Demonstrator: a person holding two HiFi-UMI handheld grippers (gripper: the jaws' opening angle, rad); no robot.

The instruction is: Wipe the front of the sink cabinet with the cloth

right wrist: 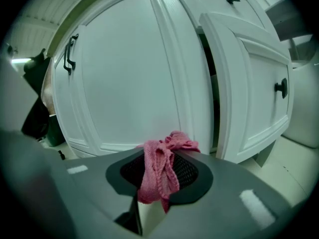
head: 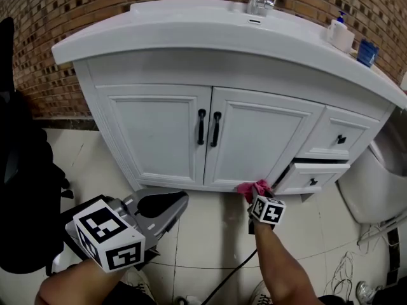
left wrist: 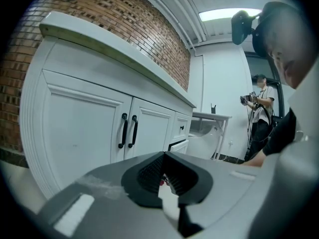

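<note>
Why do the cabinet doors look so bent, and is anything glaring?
Right gripper view: the wide-angle lens bows the cabinet doors, corners go dark, the pink cloth is sharp; left gripper view: a ceiling light glares; head view: the countertop curves.

Two doors [head: 156, 132], two drawers [head: 337, 135], one cloth [head: 254, 188]
</note>
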